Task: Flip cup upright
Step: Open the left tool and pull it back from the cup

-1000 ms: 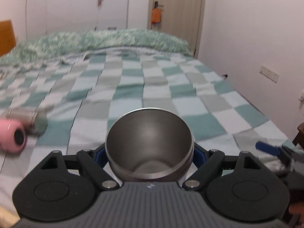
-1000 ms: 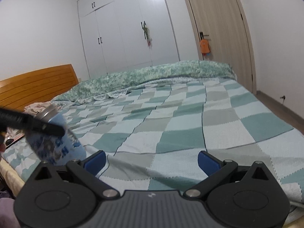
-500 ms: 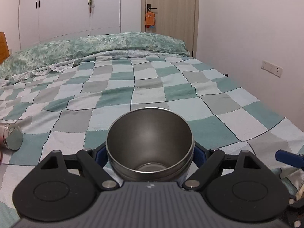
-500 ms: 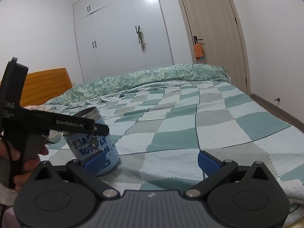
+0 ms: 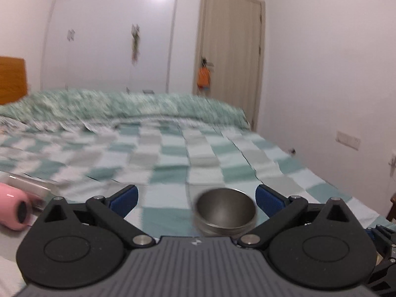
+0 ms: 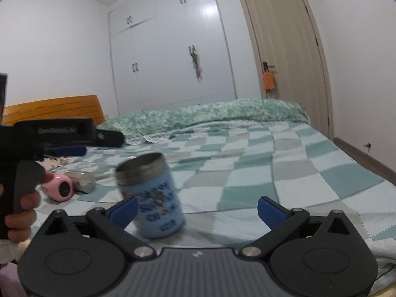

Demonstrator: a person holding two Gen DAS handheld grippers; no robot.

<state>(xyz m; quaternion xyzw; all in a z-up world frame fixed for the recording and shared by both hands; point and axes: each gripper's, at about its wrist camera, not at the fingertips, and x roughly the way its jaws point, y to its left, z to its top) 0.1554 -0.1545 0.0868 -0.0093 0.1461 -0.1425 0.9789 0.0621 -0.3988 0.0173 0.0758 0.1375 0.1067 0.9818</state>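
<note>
Cup (image 6: pixel 152 195): light-blue printed sleeve, bare steel rim and steel interior; standing mouth-up on the checked bedspread (image 6: pixel 284 170), leaning slightly, outline blurred. Lettering on sleeve unreadable. Left wrist view shows its open mouth (image 5: pixel 225 212) between the blue pads, touching neither.
Left gripper (image 5: pixel 196 195): jaws spread wide, gripping nothing.
Right gripper (image 6: pixel 198 204): jaws spread, empty; cup just beside its left pad (image 6: pixel 123 209).
Pink object (image 6: pixel 59 188): lying on bedspread, near the cup.

Motion blur smears the blue steel-rimmed cup (image 6: pixel 151 195), leaving its printed lettering unreadable. The left view's checked green bed cover (image 5: pixel 173 153) is blurred, and the pink rounded object (image 5: pixel 13 209) is cut by the frame edge.
</note>
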